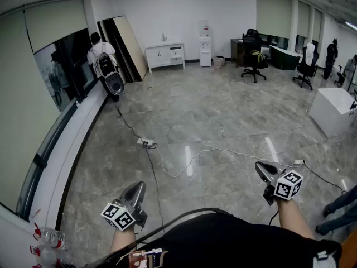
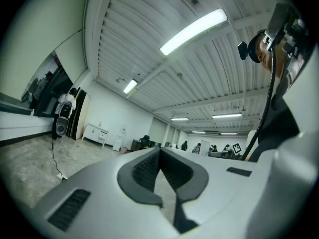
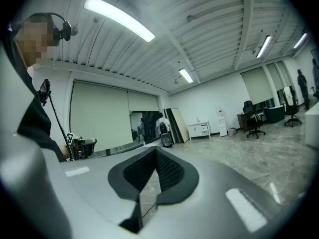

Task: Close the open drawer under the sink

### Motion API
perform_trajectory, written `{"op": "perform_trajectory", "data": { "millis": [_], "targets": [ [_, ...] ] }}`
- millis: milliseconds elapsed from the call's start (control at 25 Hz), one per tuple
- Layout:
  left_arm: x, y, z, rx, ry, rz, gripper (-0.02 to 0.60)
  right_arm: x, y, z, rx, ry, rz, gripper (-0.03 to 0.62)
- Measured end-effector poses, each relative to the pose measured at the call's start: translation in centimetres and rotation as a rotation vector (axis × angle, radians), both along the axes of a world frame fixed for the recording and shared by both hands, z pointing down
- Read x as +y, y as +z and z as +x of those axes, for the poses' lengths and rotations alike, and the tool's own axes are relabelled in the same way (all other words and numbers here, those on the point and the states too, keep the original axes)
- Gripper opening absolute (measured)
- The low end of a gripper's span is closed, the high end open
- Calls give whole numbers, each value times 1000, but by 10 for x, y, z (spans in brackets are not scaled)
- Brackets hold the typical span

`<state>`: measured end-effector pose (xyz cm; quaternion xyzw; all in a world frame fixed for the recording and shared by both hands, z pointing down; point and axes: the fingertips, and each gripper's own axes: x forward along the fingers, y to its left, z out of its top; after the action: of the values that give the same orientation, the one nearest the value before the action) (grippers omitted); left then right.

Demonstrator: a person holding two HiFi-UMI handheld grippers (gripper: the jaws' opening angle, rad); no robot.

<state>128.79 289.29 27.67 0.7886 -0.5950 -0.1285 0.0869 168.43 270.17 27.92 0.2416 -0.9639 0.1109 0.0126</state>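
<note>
Left gripper view: left gripper (image 2: 159, 151), jaws closed tip to tip, nothing between them.
Right gripper view: right gripper (image 3: 155, 151), jaws likewise pressed together, empty.
Head view: both grippers held low, close to the person's body and well apart from each other.
Floor (image 1: 223, 110): grey marble. A power strip (image 1: 146, 143) and a white cable (image 1: 187, 163) lie ahead of the grippers.
Far wall: white cabinet (image 1: 162, 57), well apart from both grippers. Its drawers (image 1: 177, 53) are too small to tell open from closed.
Right of the cabinet: water dispenser (image 1: 205, 46), then a black chair (image 1: 254, 60).
</note>
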Motion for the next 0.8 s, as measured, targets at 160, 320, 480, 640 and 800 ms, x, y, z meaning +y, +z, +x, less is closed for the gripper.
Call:
{"op": "perform_trajectory", "data": {
  "millis": [160, 320, 480, 640, 800],
  "targets": [
    [4, 0, -3, -2, -4, -4, -3, 3, 0, -7, 9, -11, 2, 0],
    [9, 2, -13, 8, -2, -4, -3, 7, -2, -19, 12, -17, 2, 0],
    [17, 1, -30, 12, -13, -10, -3, 9, -5, -39, 18, -28, 1, 0],
    [28, 6, -49, 29, -10, -4, -3, 15, -6, -61, 18, -36, -11, 0],
    [38, 9, -72, 25, -8, -10, -3, 18, -7, -83, -27, -20, -54, 0]
  ]
}}
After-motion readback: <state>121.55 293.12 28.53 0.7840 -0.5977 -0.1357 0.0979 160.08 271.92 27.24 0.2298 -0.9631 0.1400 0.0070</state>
